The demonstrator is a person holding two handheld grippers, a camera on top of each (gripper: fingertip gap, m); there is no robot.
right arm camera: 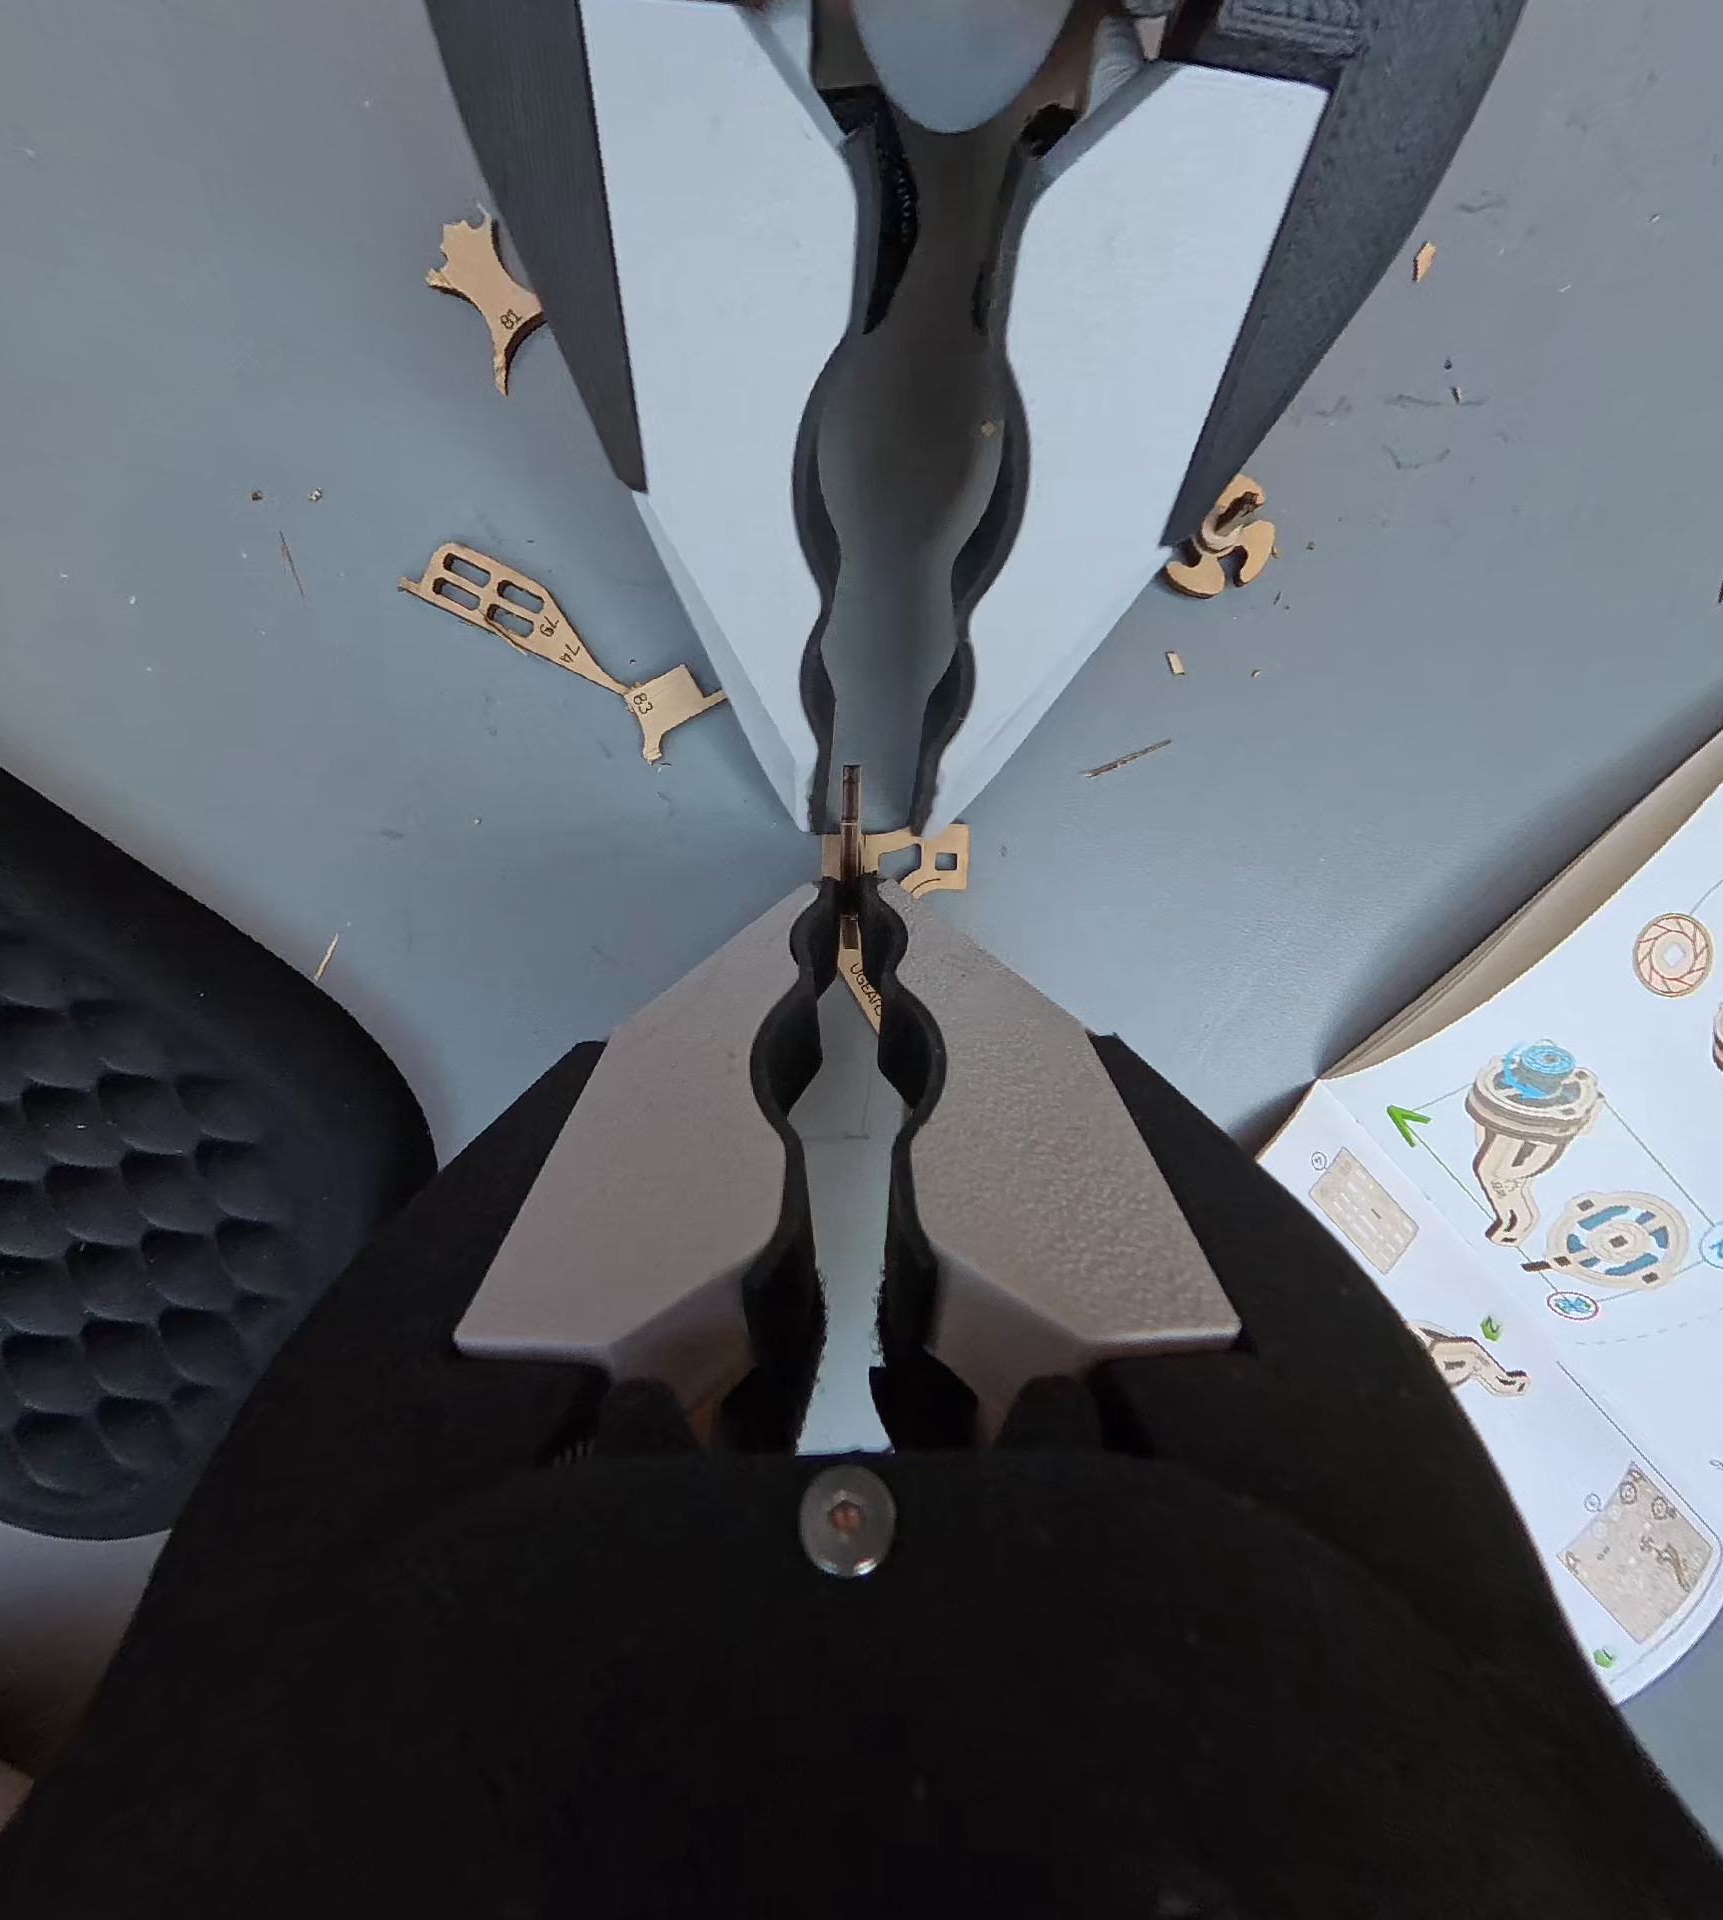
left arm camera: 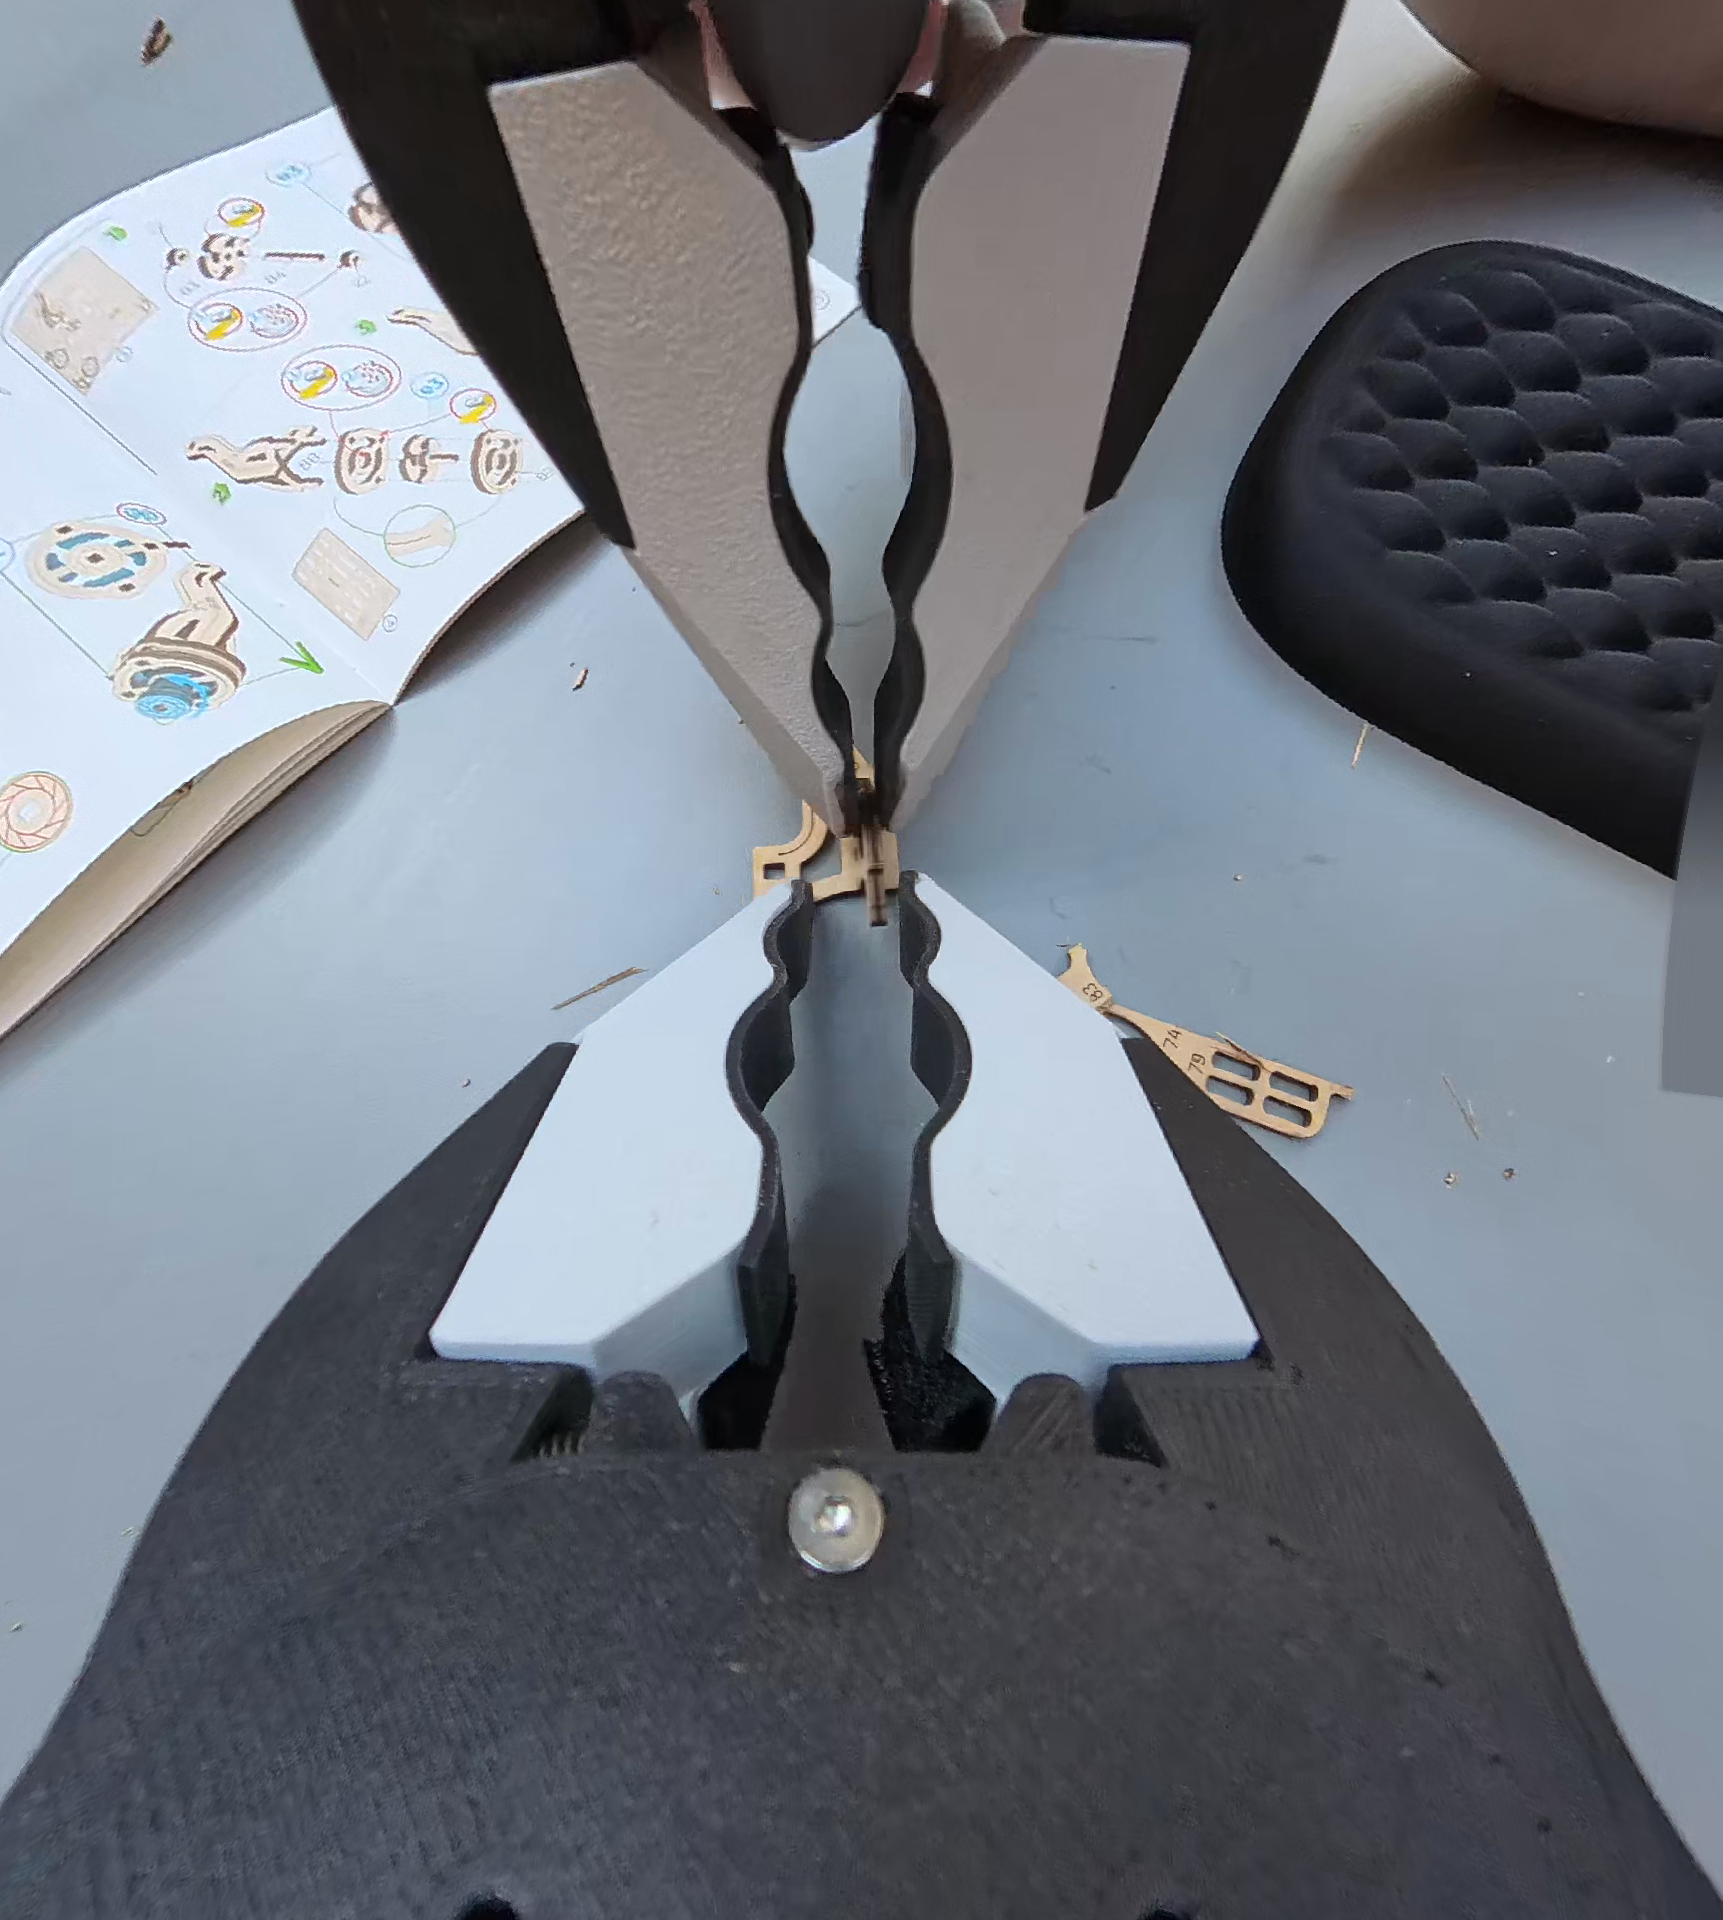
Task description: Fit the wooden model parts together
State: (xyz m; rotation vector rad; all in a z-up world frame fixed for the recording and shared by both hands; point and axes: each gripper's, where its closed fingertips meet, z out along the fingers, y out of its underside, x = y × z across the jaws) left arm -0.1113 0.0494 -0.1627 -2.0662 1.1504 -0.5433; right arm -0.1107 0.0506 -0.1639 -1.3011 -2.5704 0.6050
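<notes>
My right gripper (right arm camera: pixel 849 896), with grey fingers, is shut on a thin wooden part (right arm camera: pixel 850 831) held edge-on. It enters the left wrist view from the top (left arm camera: pixel 869 816). The part crosses a flat curved wooden piece (right arm camera: pixel 940 857) with a square hole, also seen in the left wrist view (left arm camera: pixel 784 857). My left gripper (left arm camera: pixel 857 894), with light blue fingers, faces it tip to tip. Its jaws stand slightly apart, and the thin part's end (left arm camera: pixel 876 883) sits in the gap close to one pad. What supports the flat piece is hidden.
An open instruction booklet (left arm camera: pixel 161 520) lies on the grey table, also in the right wrist view (right arm camera: pixel 1563 1195). A black quilted cushion (left arm camera: pixel 1522 520) lies on the other side. Wooden offcuts (right arm camera: pixel 545 629) (right arm camera: pixel 488 286) and a small wooden assembly (right arm camera: pixel 1221 545) lie near the grippers. Left and right tips are no more than a few centimetres apart.
</notes>
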